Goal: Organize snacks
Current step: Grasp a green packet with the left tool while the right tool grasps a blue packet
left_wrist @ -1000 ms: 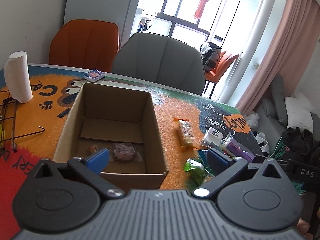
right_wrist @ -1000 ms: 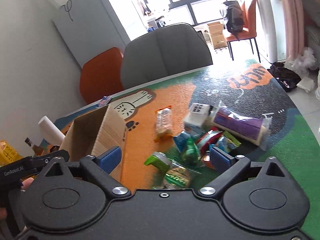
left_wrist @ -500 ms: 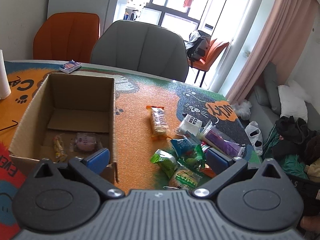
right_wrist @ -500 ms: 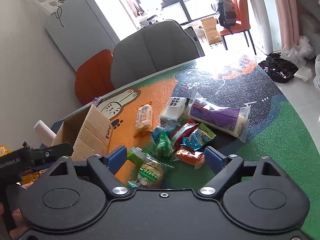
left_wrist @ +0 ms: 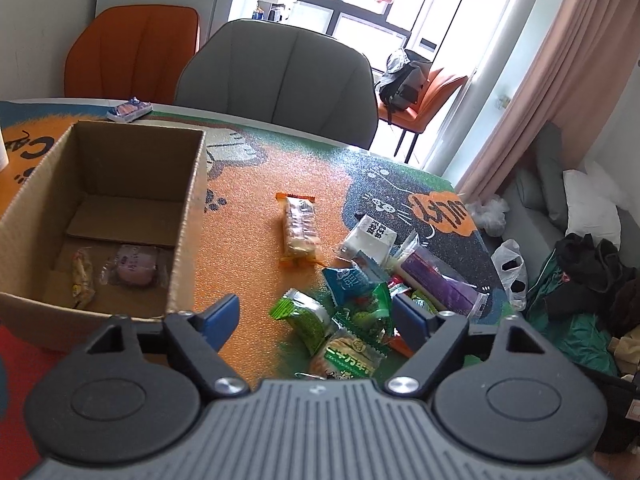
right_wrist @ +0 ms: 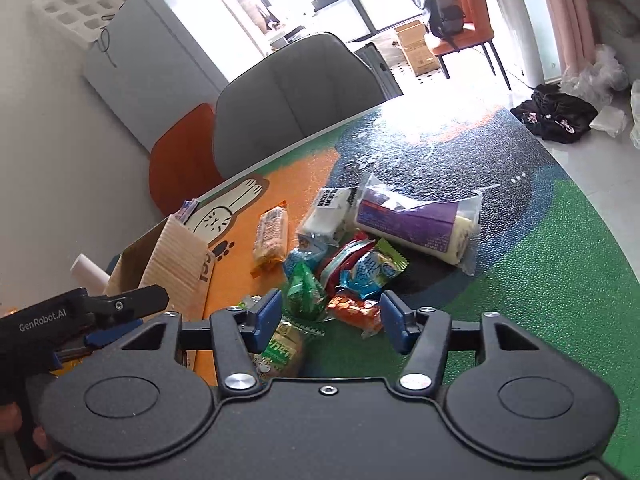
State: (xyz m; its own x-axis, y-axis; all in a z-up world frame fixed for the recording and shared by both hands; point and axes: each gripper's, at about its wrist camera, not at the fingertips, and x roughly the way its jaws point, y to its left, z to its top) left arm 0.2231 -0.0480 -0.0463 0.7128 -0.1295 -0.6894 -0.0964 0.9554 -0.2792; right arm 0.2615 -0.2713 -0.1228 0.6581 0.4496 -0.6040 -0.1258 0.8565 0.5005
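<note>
Right gripper (right_wrist: pixel 330 322): blue pads spread wide, nothing between them, poised over the near edge of the snack pile (right_wrist: pixel 344 272). Crinkly foil packets overlap here: an orange one (right_wrist: pixel 354 312), a green one (right_wrist: pixel 304 290), a blue-and-white one (right_wrist: pixel 370 272).

Left gripper (left_wrist: pixel 316 314): jaws likewise wide apart, empty, hanging above bare orange mat between the cardboard box (left_wrist: pixel 188 216) and the pile.

Box: corrugated, open-topped, right wall just left of the left pad. Inside lie a pink wrapped round (left_wrist: pixel 134 266) and a small yellow packet (left_wrist: pixel 82 276), floor otherwise free.

Beyond the pile: a long clear-wrapped biscuit bar (left_wrist: pixel 300 228) alone on open mat; a purple cylindrical pack (right_wrist: pixel 412 222) in a clear bag; a white block (right_wrist: pixel 330 210) touching it.

Far edge: a small blue packet (left_wrist: pixel 130 109), with a grey chair (left_wrist: pixel 280 76) behind.
</note>
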